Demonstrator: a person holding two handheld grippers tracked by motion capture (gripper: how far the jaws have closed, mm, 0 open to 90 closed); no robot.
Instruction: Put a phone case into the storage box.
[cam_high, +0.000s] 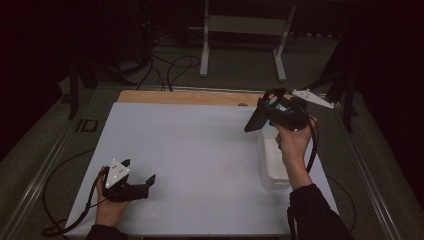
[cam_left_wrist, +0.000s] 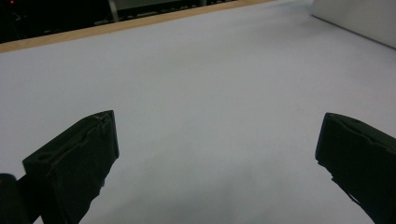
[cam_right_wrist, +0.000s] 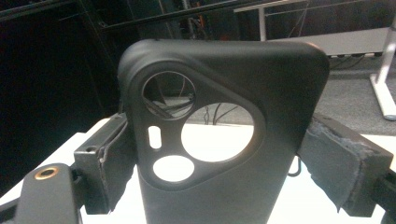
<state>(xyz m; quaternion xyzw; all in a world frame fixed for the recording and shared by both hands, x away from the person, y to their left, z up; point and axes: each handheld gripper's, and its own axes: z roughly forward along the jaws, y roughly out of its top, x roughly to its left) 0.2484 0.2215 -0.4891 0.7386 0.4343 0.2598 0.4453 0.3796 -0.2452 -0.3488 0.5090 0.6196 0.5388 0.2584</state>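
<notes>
The right gripper has a black phone case clamped between its jaws and holds it in the air above the far end of the white bin, so the step in hand looks like carrying the case; the next move would call for lowering it to a chosen spot and easing the jaws apart. The left gripper rests low over the white table, jaws wide and holding nothing. The case is matte, with round camera cut-outs facing the gripper's camera.
</notes>
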